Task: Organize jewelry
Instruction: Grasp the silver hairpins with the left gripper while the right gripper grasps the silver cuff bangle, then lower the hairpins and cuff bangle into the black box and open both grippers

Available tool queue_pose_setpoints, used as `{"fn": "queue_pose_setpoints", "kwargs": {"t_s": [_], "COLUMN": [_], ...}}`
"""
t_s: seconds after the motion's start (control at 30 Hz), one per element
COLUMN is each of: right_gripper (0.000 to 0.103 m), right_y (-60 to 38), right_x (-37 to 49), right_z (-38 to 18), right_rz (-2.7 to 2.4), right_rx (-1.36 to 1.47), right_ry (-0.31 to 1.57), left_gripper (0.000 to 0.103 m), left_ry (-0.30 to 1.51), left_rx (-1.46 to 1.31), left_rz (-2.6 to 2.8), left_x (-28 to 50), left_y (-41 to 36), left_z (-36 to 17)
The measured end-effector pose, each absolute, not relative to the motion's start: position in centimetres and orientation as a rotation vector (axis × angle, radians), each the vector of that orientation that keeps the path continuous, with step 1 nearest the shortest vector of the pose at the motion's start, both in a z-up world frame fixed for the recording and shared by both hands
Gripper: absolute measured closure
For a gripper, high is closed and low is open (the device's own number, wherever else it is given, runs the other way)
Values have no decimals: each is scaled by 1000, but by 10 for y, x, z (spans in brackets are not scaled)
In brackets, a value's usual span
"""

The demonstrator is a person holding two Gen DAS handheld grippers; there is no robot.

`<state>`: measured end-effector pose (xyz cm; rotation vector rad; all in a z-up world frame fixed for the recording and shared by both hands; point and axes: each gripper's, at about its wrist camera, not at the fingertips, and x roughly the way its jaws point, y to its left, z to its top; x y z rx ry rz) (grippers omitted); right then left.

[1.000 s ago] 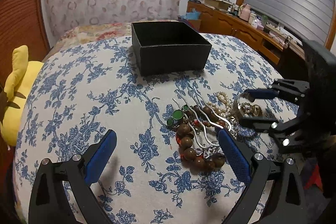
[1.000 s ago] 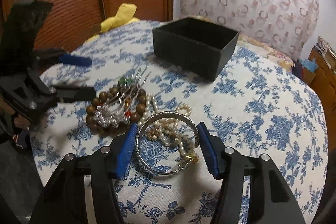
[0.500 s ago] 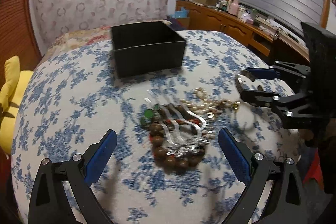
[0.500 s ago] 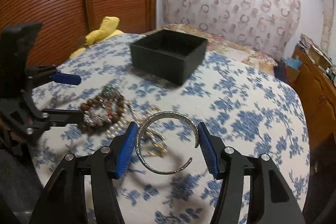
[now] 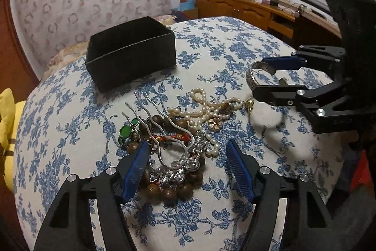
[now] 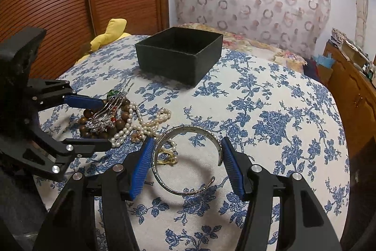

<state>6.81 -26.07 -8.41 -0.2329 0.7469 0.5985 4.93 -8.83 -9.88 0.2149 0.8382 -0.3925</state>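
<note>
- Blue-flowered cloth covers the bed on which all items rest; a wooden slatted door, a ring-patterned curtain and a wooden sideboard stand behind it.
- We see a black open box upright toward the far side of the cloth, well apart from the jewelry.
- We locate the jewelry heap at the near side: a wooden bead bracelet, a silver hairpin lying across it, green stones at its left, and a pearl strand trailing to the right.
- Our left gripper points down over the heap. Its fingers have just been closing; they flank the bead bracelet and hairpin, and we cannot tell whether the left pad touches the beads; the right pad stands clear.
- Our right gripper pinches a silver cuff bangle across its width, one blue pad on each side. The bangle hangs just above the cloth, casting a shadow below.
- A small gold piece lies on the cloth under the bangle, near the pearl strand.
</note>
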Motion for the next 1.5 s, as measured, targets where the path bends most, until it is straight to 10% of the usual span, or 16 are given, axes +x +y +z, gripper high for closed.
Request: {"fn": "queue_pose_setpoints", "kwargs": {"t_s": [0.13,1.5], "right_gripper": [42,42], "right_y": [-259,-243], "right_x": [67,91], "right_z": [-84,-58], "right_rz": [600,614], "right_rx": [-234,-224], "right_ry": [747,685], "left_gripper": [64,65], "left_ry": [822,893], "left_rx": [242,-58], "left_rz": [-359,-439], "left_x": [48,52], "left_y": [-86,-35], "left_z": [-99,-81]}}
